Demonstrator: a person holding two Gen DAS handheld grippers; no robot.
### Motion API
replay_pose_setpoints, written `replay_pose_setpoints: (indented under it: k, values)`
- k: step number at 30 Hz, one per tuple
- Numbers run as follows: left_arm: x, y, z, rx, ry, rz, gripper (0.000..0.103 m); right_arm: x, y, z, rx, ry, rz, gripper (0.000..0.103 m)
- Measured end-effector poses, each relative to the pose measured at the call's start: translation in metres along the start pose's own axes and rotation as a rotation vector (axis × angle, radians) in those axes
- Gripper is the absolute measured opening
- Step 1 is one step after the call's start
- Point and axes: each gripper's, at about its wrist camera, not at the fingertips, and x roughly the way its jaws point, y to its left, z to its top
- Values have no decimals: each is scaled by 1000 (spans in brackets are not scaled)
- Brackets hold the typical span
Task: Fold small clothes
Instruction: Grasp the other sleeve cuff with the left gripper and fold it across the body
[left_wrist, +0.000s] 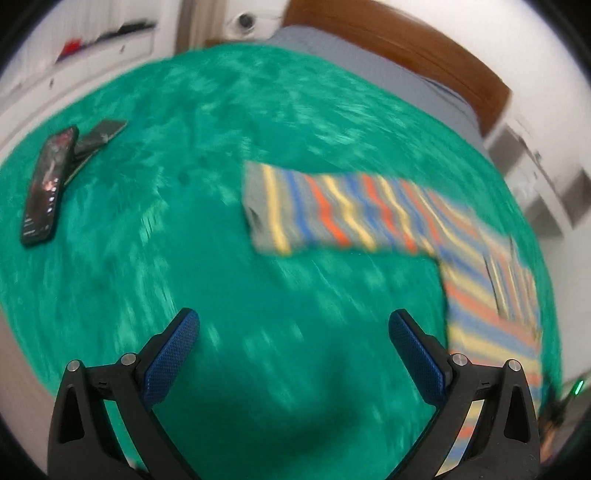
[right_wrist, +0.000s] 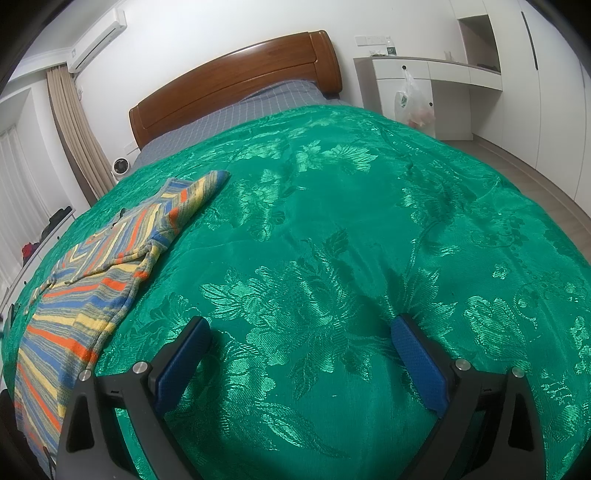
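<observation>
1. A striped sweater (right_wrist: 92, 280) lies flat on the green cover (right_wrist: 332, 221) of a bed, one sleeve (left_wrist: 332, 210) stretched out sideways from its body.
2. The left tool (left_wrist: 293, 332) hangs above the cover just beside the sweater, on the side of the stretched sleeve; its blue pads (left_wrist: 173, 354) are spread wide and grip nothing. This view is blurred.
3. The right tool (right_wrist: 299, 336) hangs over bare cover on the sweater's other side, near its hem; its pads (right_wrist: 417, 362) are also spread wide and empty.
4. The sweater's other sleeve (right_wrist: 195, 195) is folded in across the chest, its cuff pointing toward the wooden headboard (right_wrist: 236, 81).
5. Two phones (left_wrist: 48, 184) lie on the cover well apart from the sweater, beyond the stretched sleeve's cuff; one rests partly on the other.
6. A grey checked sheet (right_wrist: 258, 107) shows between the cover and the headboard, past the sweater's collar end.
</observation>
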Motion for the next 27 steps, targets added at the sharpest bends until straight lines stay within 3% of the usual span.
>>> replay_pose_setpoints:
  k: [3,5,9,10,11,12,13,17,20,23,27]
  values:
    - [33,16,40,-47,66,28,92,1,0,0,-2,1,-3,98]
    - [52,18,57,-54,106,51,78,2,1,0,-6,3,-5,98]
    - [85,8,73,-47,164,84,74,3,1,0,-12,5,-9,98]
    - [91,6,73,-42,176,98,64,3,1,0,-12,6,-10,98]
    - [95,2,73,-34,185,108,35,4,1,0,-13,6,-10,98]
    - [98,-1,73,-24,190,112,13,3,1,0,-12,5,-10,98]
    - [100,-3,75,-13,192,118,3,3,1,0,-12,5,-10,98]
    - [69,-41,89,90,72,130,2,4,1,0,-13,4,-10,98]
    - [25,-115,101,271,-48,87,2,4,1,0,-12,2,-8,98]
    - [-1,-188,97,423,-109,23,2,3,1,0,-12,1,-6,98]
    - [-11,-299,58,634,-155,-77,2,3,0,0,-13,1,-7,99]
